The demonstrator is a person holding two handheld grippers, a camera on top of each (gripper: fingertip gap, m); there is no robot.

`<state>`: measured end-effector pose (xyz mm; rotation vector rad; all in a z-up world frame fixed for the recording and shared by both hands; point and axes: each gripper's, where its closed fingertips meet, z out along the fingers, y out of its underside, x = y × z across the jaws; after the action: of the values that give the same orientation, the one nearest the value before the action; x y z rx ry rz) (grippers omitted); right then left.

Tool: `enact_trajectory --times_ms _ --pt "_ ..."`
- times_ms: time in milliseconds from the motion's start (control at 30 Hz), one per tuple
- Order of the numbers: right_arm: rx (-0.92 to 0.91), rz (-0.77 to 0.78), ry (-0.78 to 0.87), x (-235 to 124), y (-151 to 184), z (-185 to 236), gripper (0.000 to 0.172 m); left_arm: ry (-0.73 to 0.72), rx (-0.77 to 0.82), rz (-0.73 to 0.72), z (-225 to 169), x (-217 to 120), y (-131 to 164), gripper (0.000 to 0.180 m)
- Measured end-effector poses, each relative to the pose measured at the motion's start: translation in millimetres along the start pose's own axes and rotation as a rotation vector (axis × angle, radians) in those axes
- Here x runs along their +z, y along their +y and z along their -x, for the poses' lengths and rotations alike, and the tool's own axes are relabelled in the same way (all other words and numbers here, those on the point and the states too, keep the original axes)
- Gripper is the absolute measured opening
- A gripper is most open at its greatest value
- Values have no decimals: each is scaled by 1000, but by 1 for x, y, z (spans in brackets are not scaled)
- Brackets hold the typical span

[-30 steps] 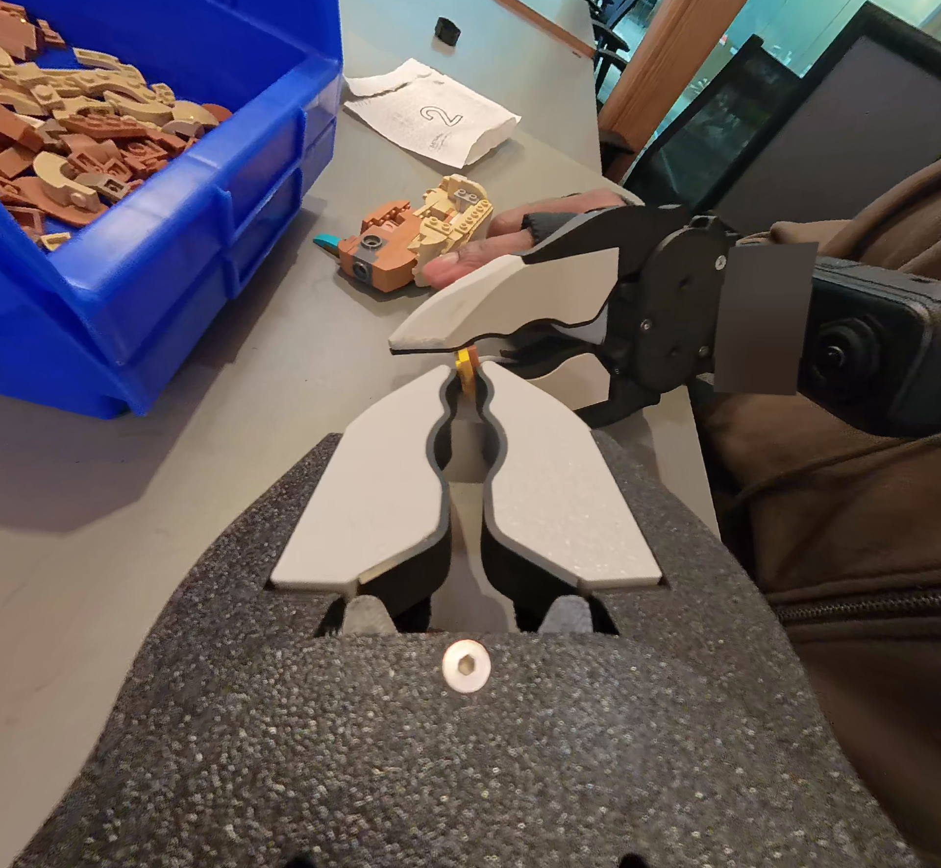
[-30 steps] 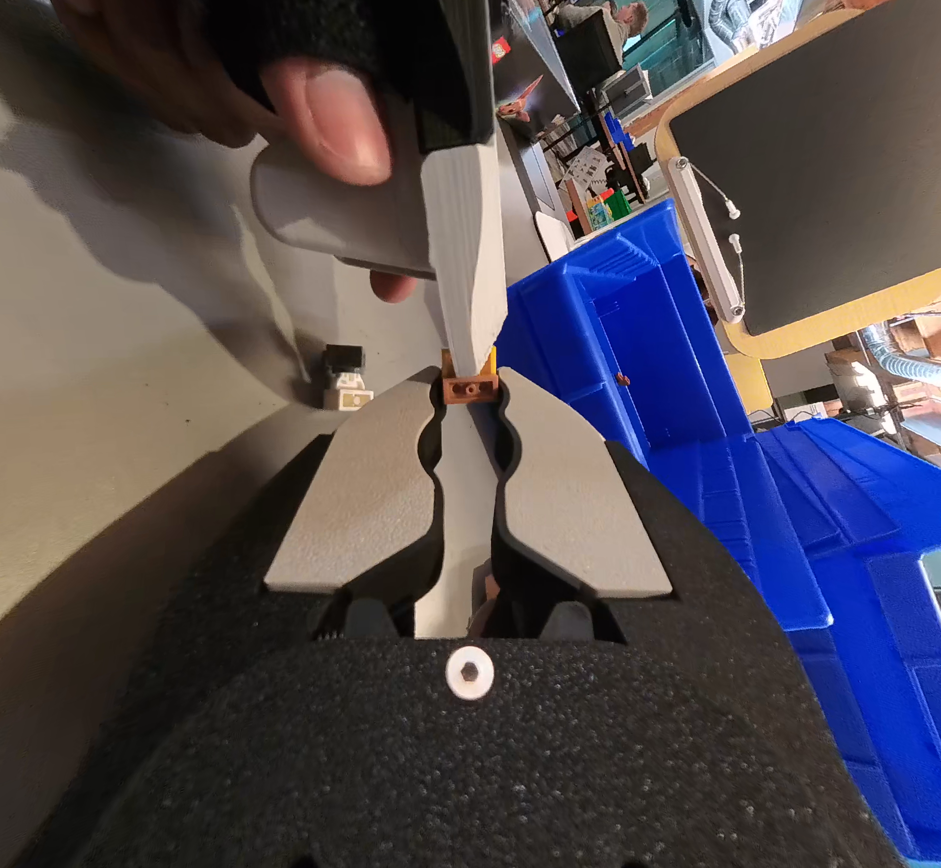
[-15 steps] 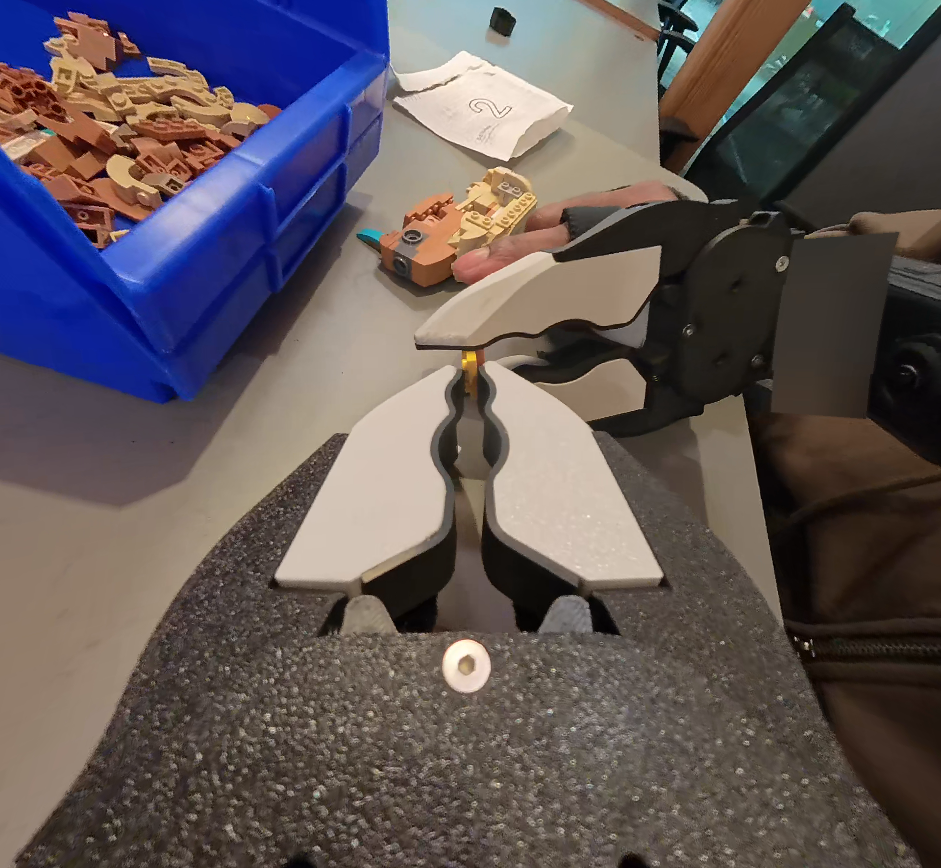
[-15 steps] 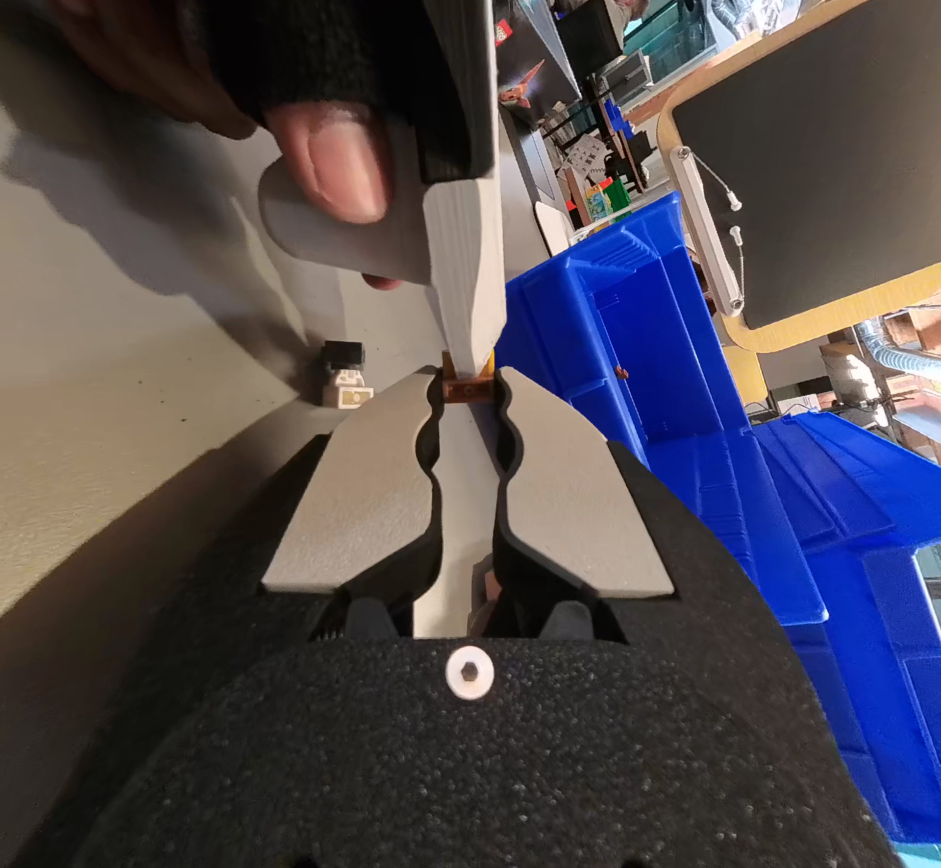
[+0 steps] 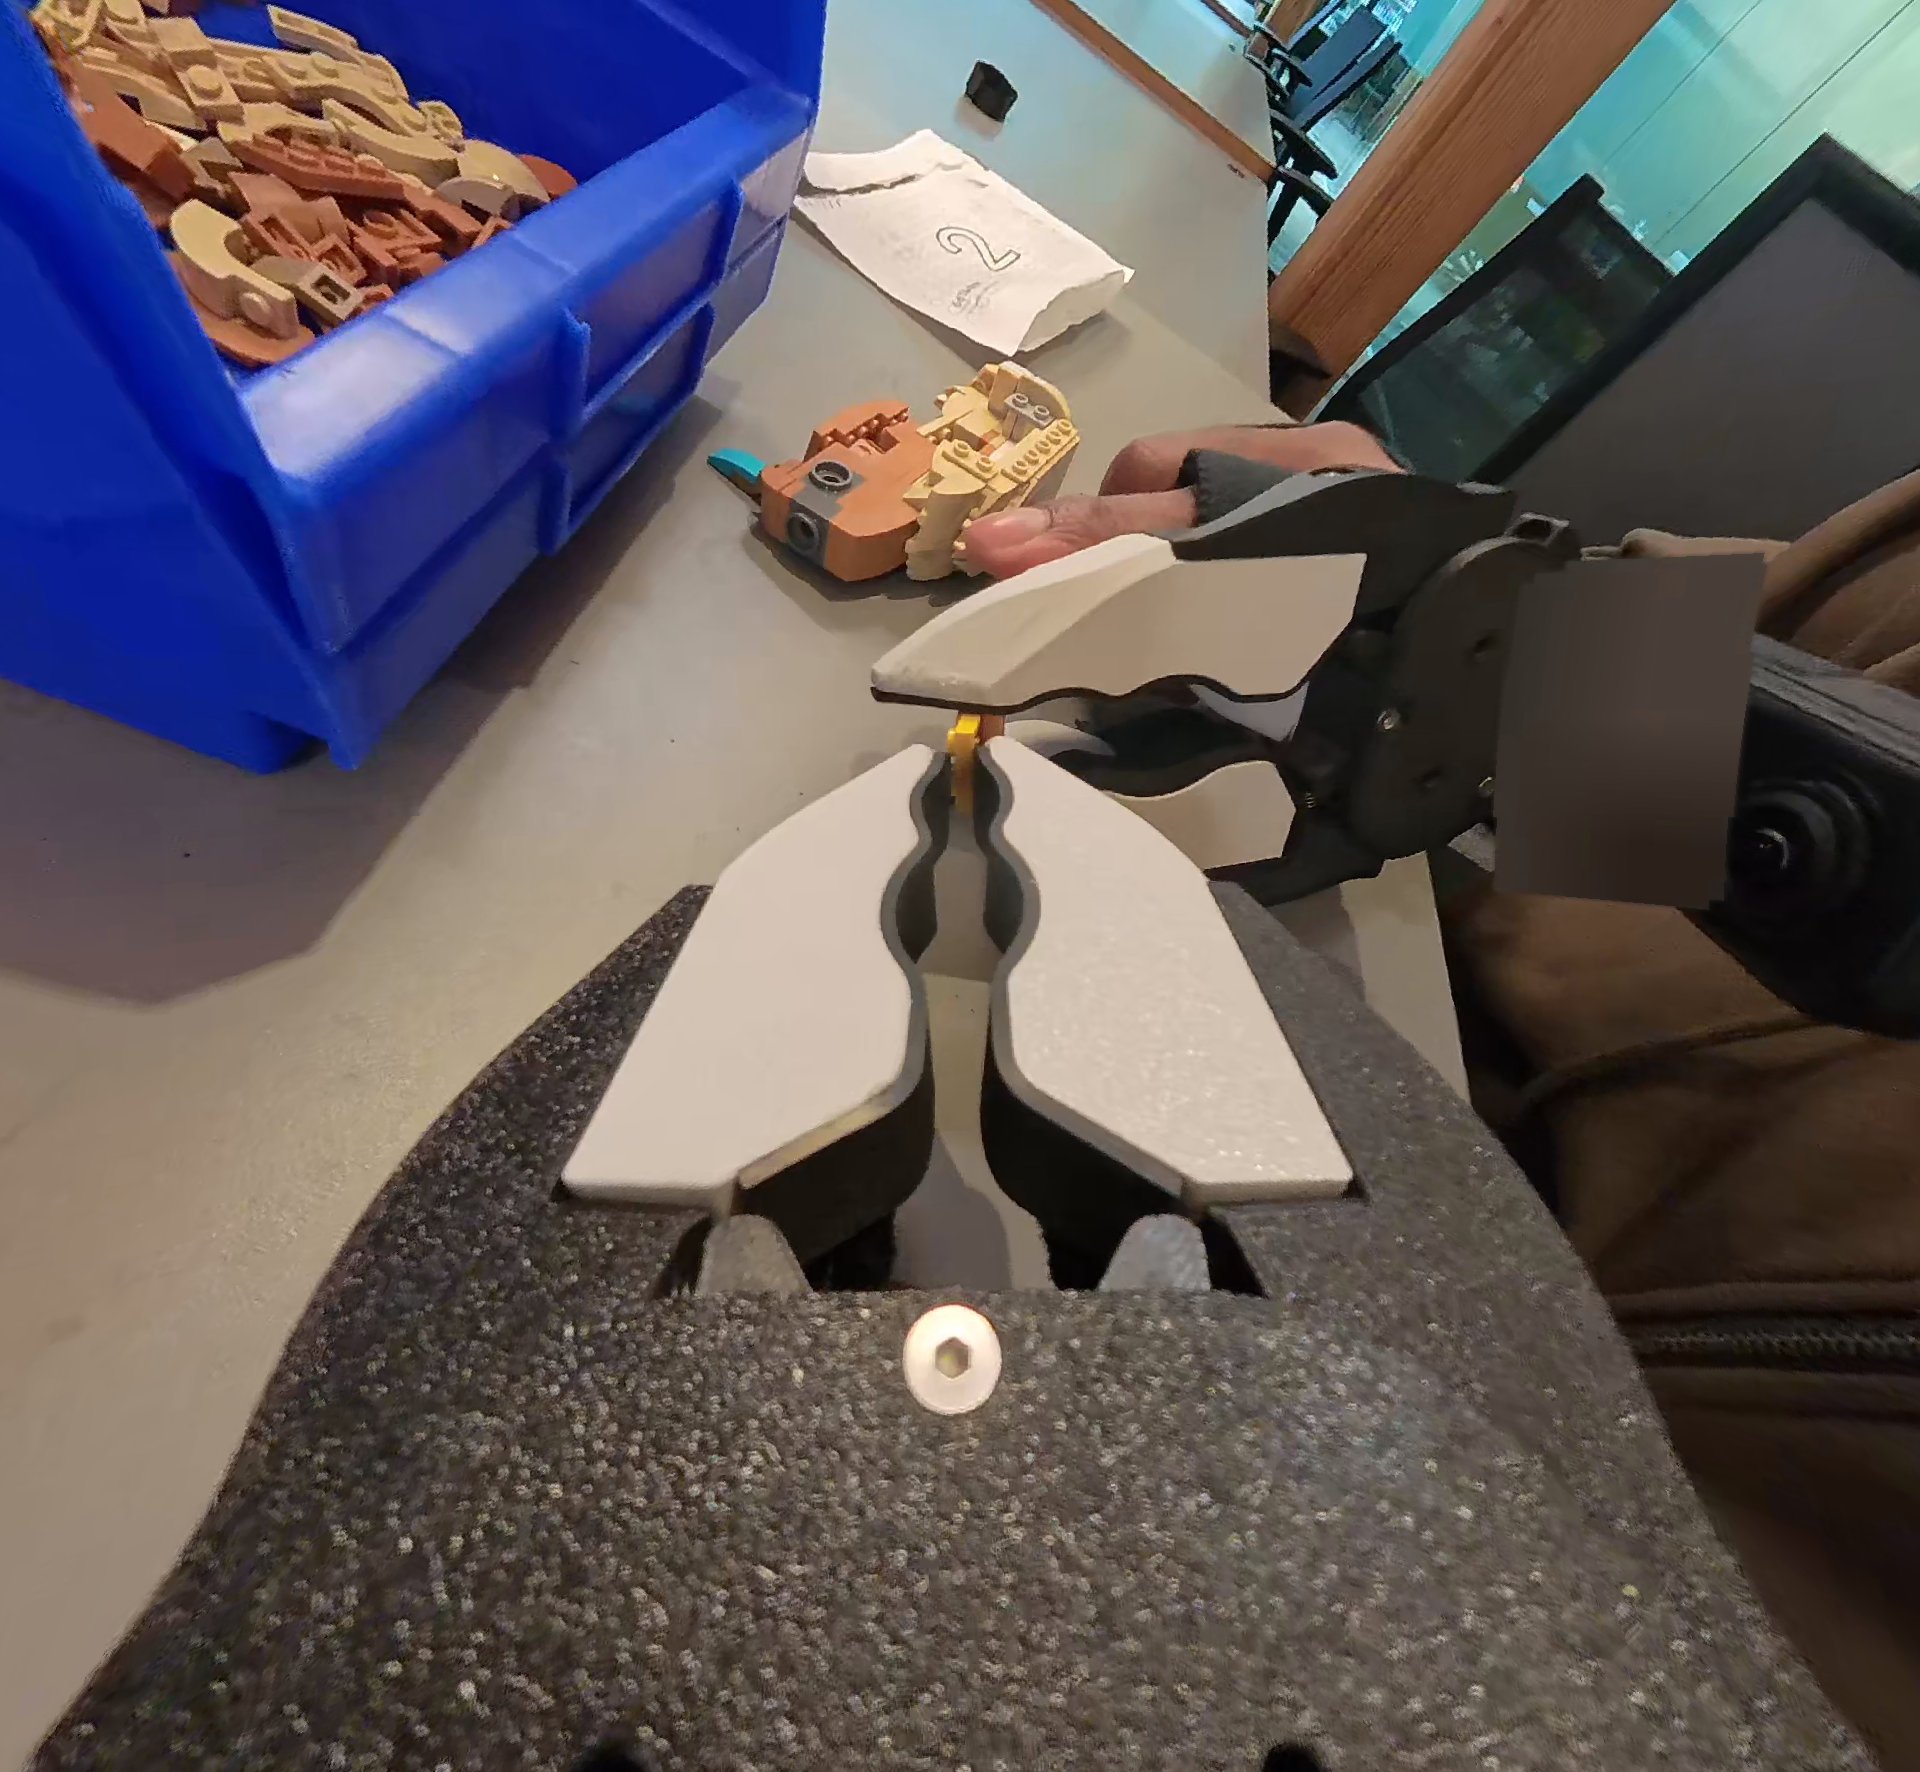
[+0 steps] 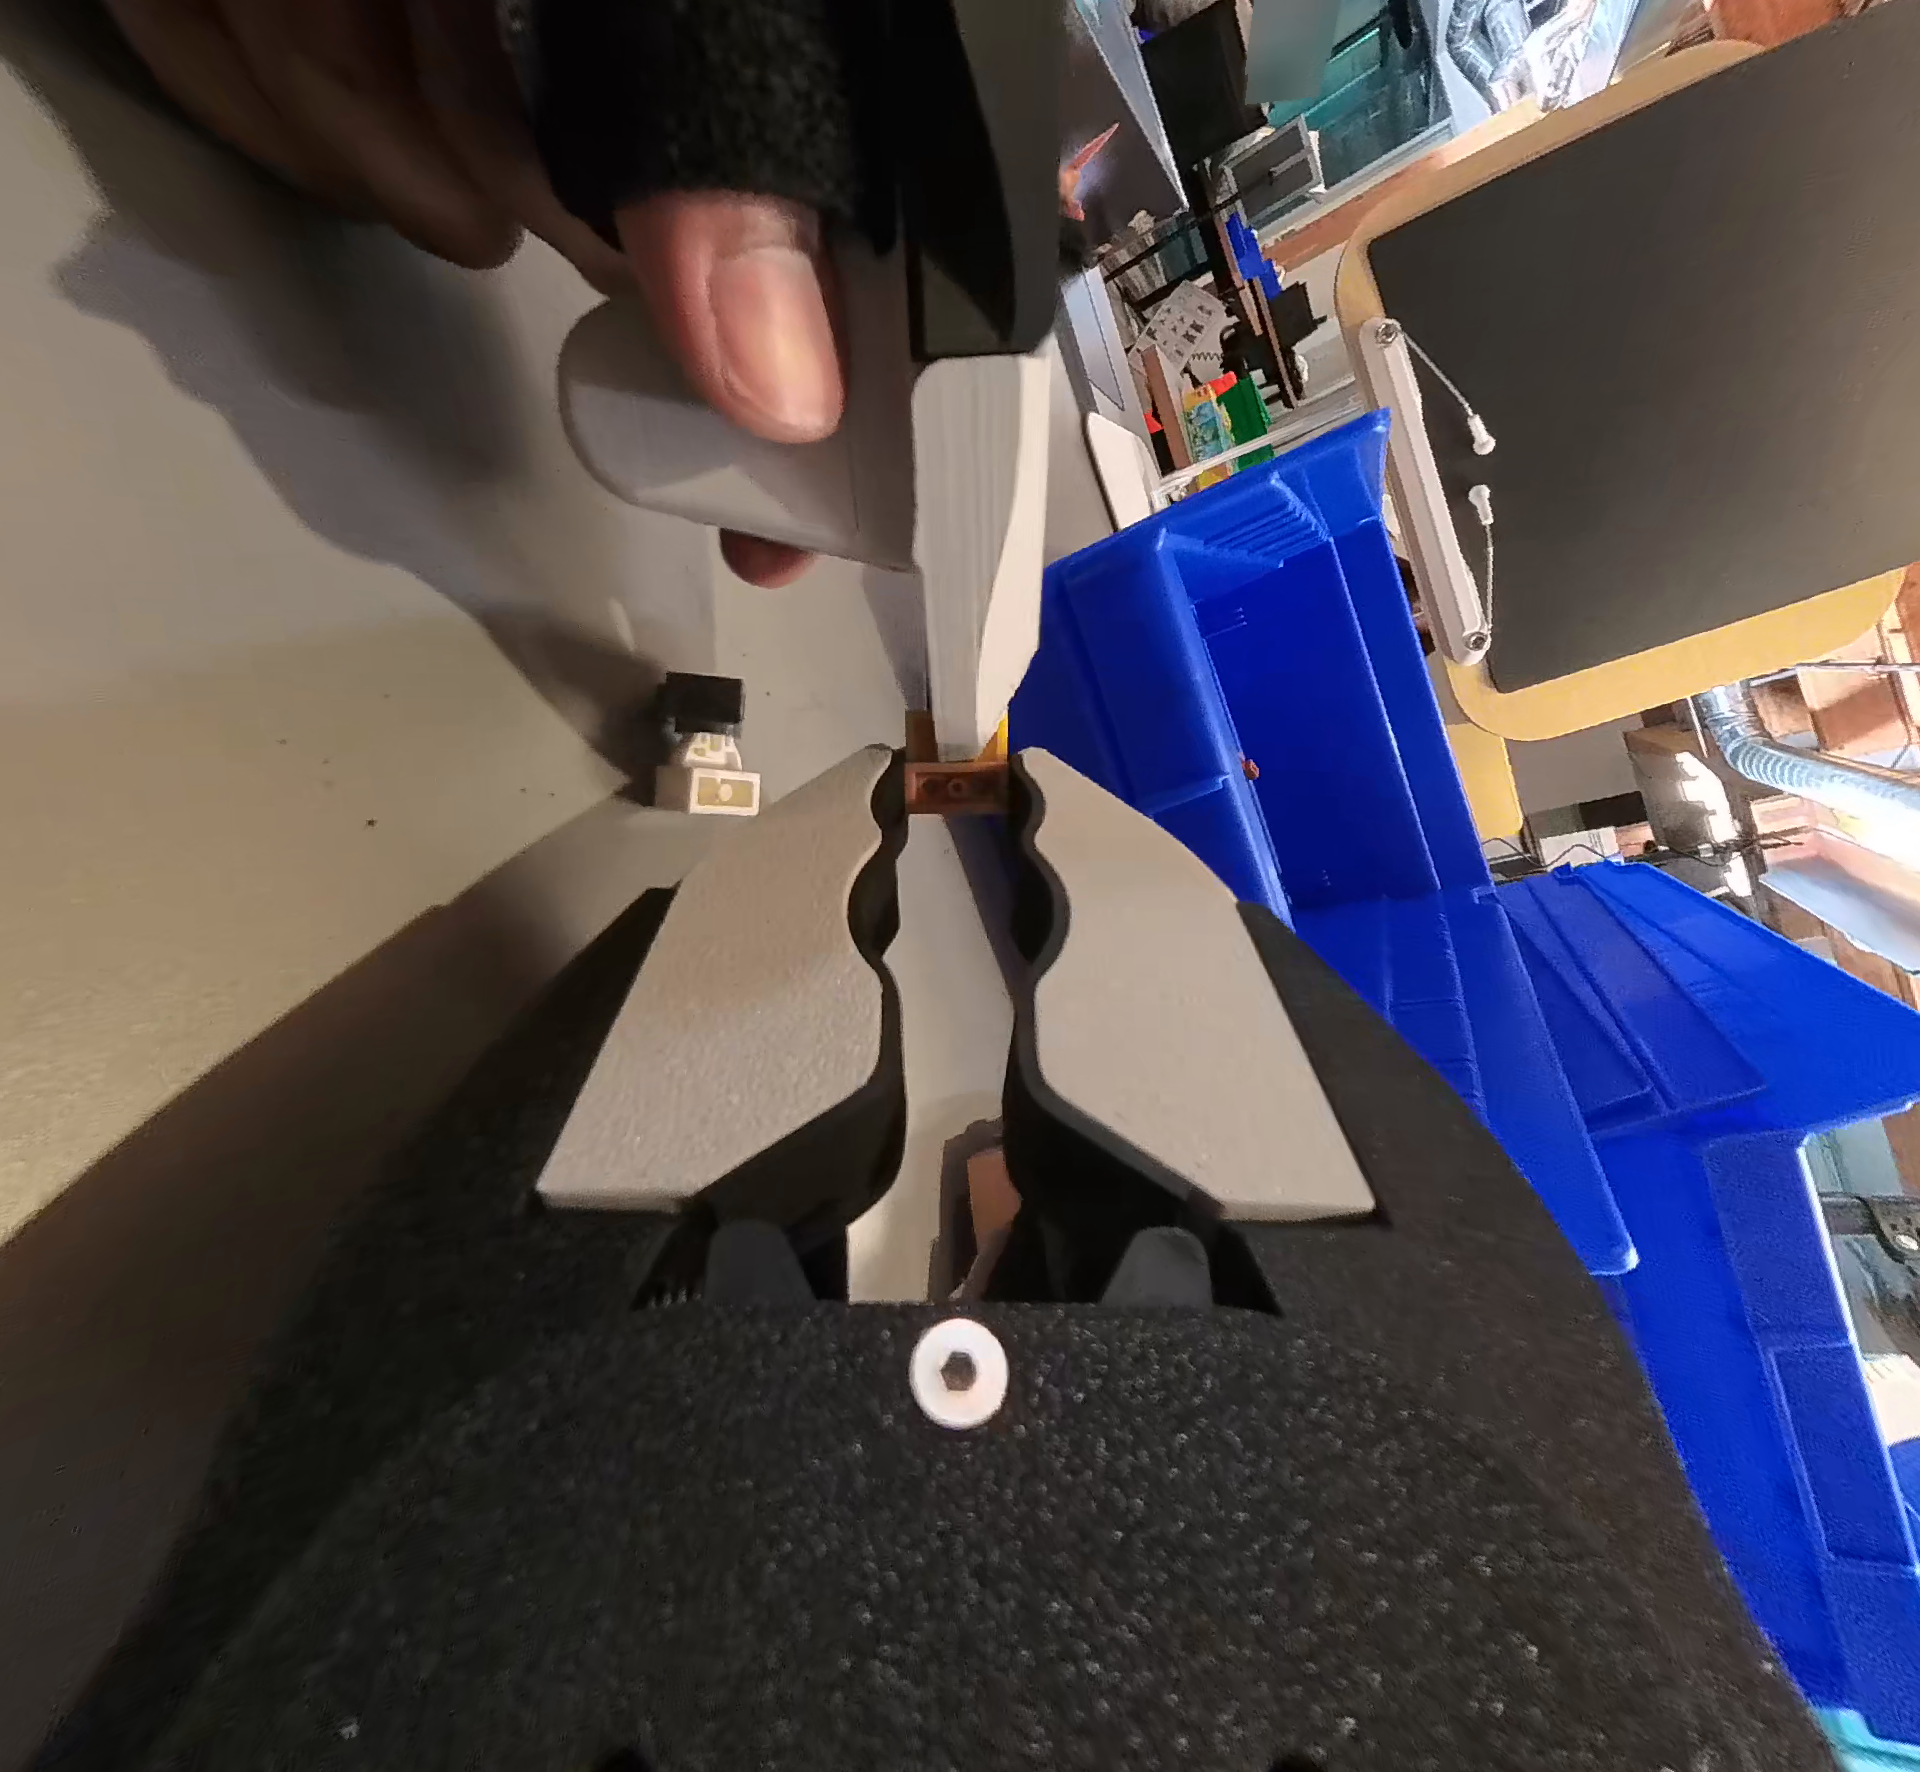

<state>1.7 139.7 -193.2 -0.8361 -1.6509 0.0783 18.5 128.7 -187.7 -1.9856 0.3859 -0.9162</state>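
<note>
Left gripper [image 5: 962,754]: you pinch a yellow piece [image 5: 966,766]
Right gripper [image 6: 954,780]: you clamp a brown plate [image 6: 951,786]
Paper sheet [image 5: 961,252]: handwritten mark, perhaps a digit

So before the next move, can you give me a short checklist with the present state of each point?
1. Left tool grips the thin yellow piece at its tips: ok.
2. Right tool grips the small brown plate, pads on both ends: ok.
3. The two pieces meet at the tips: ok; fully seated: cannot tell.
4. Blue bin apart from both tools: ok.
5. Half-built brown and tan model apart on the table, beyond the right tool: ok.
6. Small white and black pieces apart from the tools: ok.
</note>
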Motion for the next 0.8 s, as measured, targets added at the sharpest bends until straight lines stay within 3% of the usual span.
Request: enact_trajectory --times_ms 233,800 --pt "126 -22 -83 -3 3 6 17 -59 148 30 -1 4 4 3" --pt "318 -118 -316 -11 -1 18 18 -34 273 80 -4 5 10 3"
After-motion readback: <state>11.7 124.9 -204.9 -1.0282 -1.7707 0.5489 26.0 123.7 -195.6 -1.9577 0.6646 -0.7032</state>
